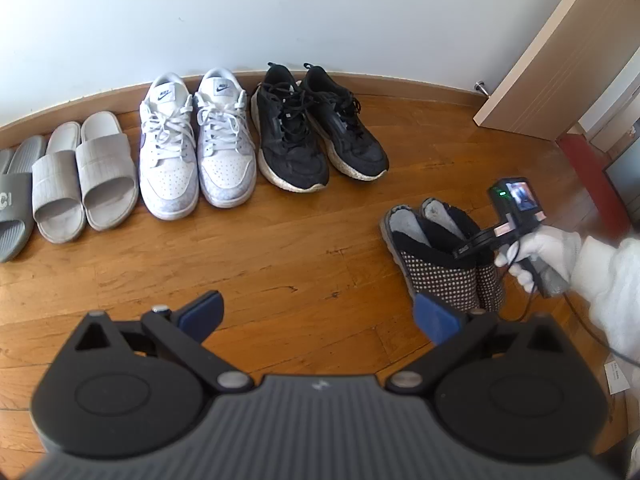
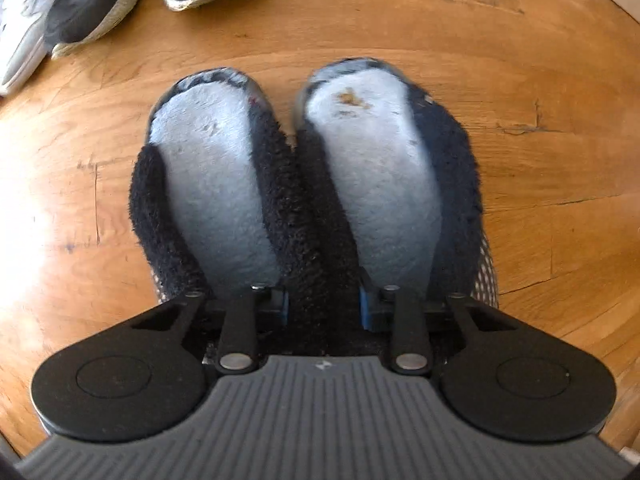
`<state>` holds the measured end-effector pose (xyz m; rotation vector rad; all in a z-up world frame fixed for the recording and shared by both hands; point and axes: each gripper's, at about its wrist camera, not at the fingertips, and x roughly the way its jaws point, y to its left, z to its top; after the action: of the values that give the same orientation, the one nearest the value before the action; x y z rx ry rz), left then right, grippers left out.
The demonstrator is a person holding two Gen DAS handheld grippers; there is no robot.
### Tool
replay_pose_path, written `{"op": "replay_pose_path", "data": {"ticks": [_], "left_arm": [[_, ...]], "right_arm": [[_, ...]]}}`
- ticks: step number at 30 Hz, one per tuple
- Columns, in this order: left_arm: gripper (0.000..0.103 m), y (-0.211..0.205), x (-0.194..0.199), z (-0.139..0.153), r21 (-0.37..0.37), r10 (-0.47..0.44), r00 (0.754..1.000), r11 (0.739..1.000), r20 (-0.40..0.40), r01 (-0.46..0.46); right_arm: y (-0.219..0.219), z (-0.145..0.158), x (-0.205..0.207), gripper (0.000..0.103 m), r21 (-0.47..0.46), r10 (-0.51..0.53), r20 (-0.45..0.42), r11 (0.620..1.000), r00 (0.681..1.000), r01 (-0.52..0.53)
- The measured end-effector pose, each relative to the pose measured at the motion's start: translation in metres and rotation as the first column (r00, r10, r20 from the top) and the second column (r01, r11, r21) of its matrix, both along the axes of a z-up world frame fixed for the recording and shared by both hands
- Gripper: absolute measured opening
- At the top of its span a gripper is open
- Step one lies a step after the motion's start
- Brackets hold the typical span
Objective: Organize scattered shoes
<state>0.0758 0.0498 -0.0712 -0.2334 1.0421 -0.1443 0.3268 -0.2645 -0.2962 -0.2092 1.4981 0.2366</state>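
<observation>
The right gripper [image 2: 324, 306] points straight down over a pair of dark fleece slippers [image 2: 304, 184] standing side by side on the wooden floor [image 2: 540, 80]; its blue pads [image 2: 364, 306] are drawn close together on the two adjoining inner fleece walls where the slippers meet, one finger inside each slipper (pale insoles visible in both); the walls fill the gap between the pads, so the pair is gripped.

The left gripper [image 1: 318, 314] hovers above bare floor with its jaws spread wide and nothing between them.

In the left wrist view the slippers, with dotted uppers, sit apart from the row along the white wall [image 1: 280, 12]; a gloved hand [image 1: 540, 256] holds the right gripper over them.

The row reads, left to right: one grey slide [image 1: 12, 212] at the frame edge; a pair of light grey slides [image 1: 86, 176]; a pair of white sneakers [image 1: 196, 144]; a pair of black sneakers [image 1: 316, 128]; toes face away from the wall.
</observation>
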Motion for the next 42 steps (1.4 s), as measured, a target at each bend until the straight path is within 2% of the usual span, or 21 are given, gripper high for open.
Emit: {"op": "replay_pose_path", "data": {"ticks": [5,11,15,19,21,24,30,35,39,42], "left_arm": [[0.102,-0.004,0.012,-0.016,-0.007,0.005,0.999,1.0,-0.035,-0.005],[0.102,-0.004,0.028,-0.026,-0.008,0.019,0.998,1.0,-0.062,-0.02],[0.102,-0.004,0.042,-0.034,-0.009,0.048,0.997,0.999,-0.066,-0.049],[0.102,0.001,0.036,-0.041,-0.001,0.078,0.992,0.997,-0.094,-0.079],[0.102,0.003,0.037,-0.041,0.018,0.095,0.988,0.995,-0.121,-0.094],[0.102,0.004,0.036,-0.035,0.003,0.084,0.991,0.996,-0.101,-0.084],[0.102,0.015,0.036,-0.028,-0.012,0.119,0.99,0.993,-0.077,-0.12],[0.102,0.025,0.046,-0.04,0.001,0.187,0.976,0.982,-0.113,-0.188],[0.102,0.04,0.045,-0.042,-0.039,0.221,0.965,0.973,-0.141,-0.229],[0.102,0.048,0.042,-0.04,-0.034,0.251,0.959,0.966,-0.135,-0.258]], "right_arm": [[-0.026,0.011,0.015,0.026,-0.002,-0.076,0.071,0.997,0.995,0.076],[-0.04,0.035,0.083,0.026,0.025,-0.15,0.176,0.989,0.973,0.148],[-0.025,0.039,0.128,0.026,0.053,-0.168,0.225,0.986,0.96,0.16],[-0.012,0.037,0.175,0.025,0.055,-0.198,0.243,0.98,0.95,0.19],[-0.002,0.039,0.198,0.025,0.089,-0.237,0.243,0.971,0.941,0.221],[0.011,0.042,0.222,0.025,0.136,-0.254,0.242,0.964,0.937,0.226],[0.036,0.027,0.266,0.025,0.091,-0.235,0.25,0.971,0.939,0.219],[0.054,0.022,0.294,0.025,0.057,-0.221,0.241,0.975,0.945,0.214],[0.068,0.015,0.305,0.028,0.028,-0.232,0.244,0.972,0.942,0.232],[0.066,0.012,0.308,0.036,0.046,-0.265,0.234,0.964,0.935,0.262]]}}
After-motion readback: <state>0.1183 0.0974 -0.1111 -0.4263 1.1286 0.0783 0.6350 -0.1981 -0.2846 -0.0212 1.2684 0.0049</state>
